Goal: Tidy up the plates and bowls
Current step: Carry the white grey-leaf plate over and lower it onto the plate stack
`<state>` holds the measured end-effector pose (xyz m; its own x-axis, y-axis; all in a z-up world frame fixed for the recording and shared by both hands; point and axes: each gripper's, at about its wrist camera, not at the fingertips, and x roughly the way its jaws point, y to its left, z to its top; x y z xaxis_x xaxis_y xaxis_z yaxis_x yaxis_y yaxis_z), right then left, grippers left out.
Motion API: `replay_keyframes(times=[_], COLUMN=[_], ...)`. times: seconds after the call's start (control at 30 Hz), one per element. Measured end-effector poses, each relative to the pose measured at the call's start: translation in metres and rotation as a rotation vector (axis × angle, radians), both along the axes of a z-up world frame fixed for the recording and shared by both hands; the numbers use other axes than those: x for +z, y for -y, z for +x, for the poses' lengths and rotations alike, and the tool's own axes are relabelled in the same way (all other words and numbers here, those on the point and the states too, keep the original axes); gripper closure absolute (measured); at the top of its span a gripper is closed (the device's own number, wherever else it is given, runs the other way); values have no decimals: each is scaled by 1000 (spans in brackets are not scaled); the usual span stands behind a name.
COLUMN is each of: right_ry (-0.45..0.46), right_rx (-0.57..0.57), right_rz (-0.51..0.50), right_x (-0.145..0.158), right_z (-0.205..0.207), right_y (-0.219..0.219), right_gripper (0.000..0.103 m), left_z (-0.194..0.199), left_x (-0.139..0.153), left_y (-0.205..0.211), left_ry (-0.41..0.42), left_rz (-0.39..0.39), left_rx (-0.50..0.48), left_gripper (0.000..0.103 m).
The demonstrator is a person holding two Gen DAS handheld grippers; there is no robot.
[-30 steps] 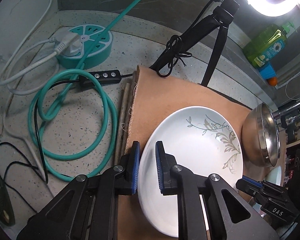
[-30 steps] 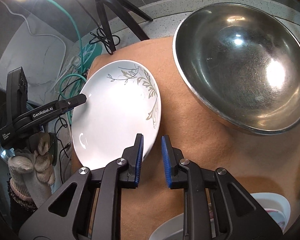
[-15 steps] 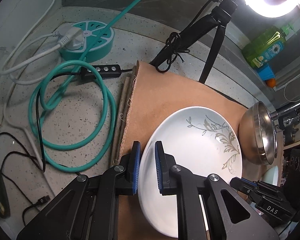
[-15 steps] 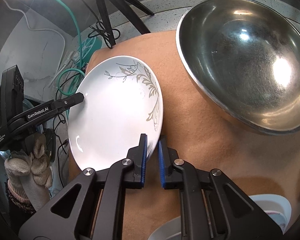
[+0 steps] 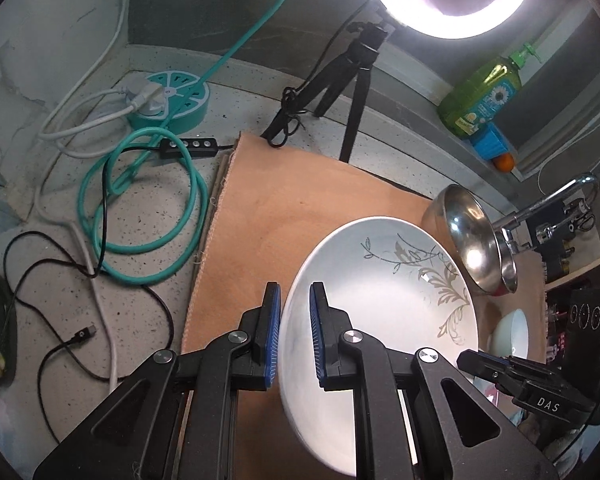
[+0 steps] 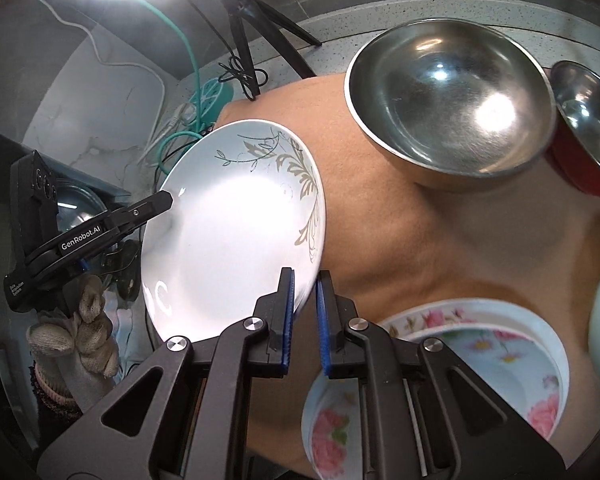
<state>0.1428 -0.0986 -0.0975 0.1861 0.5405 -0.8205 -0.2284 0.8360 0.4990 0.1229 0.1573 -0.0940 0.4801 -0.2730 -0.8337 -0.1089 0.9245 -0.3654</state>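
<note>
A white plate with a grey leaf pattern [image 5: 396, 304] [image 6: 236, 232] is held up above the tan mat [image 5: 284, 216] by both grippers. My left gripper [image 5: 294, 336] is shut on its left rim. My right gripper [image 6: 304, 316] is shut on its right rim. A large steel bowl [image 6: 452, 108] sits on the mat beyond the plate, also in the left wrist view [image 5: 472, 236]. Flowered plates [image 6: 480, 352] lie stacked under my right gripper. A pale bowl [image 5: 512, 328] stands at the right.
A second steel bowl in a red one [image 6: 588, 120] stands at the far right. A ring light on a tripod [image 5: 356, 76], teal cable coil [image 5: 148, 208], power hub [image 5: 172, 100] and black cables lie on the counter left of the mat. A soap bottle [image 5: 480, 96] stands on the ledge.
Both grippers have lifted the white plate up off the mat and pulled back. The right gripper has closed on the plate's rim.
</note>
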Motion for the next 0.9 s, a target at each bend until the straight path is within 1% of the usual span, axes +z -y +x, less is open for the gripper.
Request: replay_keyframes(times=[0.17, 0.33, 0.5, 0.63, 0.9], right_ry=[18, 28, 22, 9, -23], right_rx=[-25, -69, -116, -136, -155], right_rz=[1, -12, -39, -61, -103], right_x=[11, 17, 16, 10, -6], right_z=[-23, -46, -66, -80, -98], right_y=[34, 77, 114, 136, 159], right_gripper=[92, 92, 92, 92, 92], left_z=[-21, -39, -50, -58, -69], left_x=[14, 15, 10, 3, -15], left_y=[32, 66, 99, 118, 146], left_ry=[36, 40, 30, 12, -36], left_rz=[-3, -27, -42, -51, -37], left_rx=[-48, -109, -170, -204, -257], left_gripper=[90, 90, 90, 90, 90])
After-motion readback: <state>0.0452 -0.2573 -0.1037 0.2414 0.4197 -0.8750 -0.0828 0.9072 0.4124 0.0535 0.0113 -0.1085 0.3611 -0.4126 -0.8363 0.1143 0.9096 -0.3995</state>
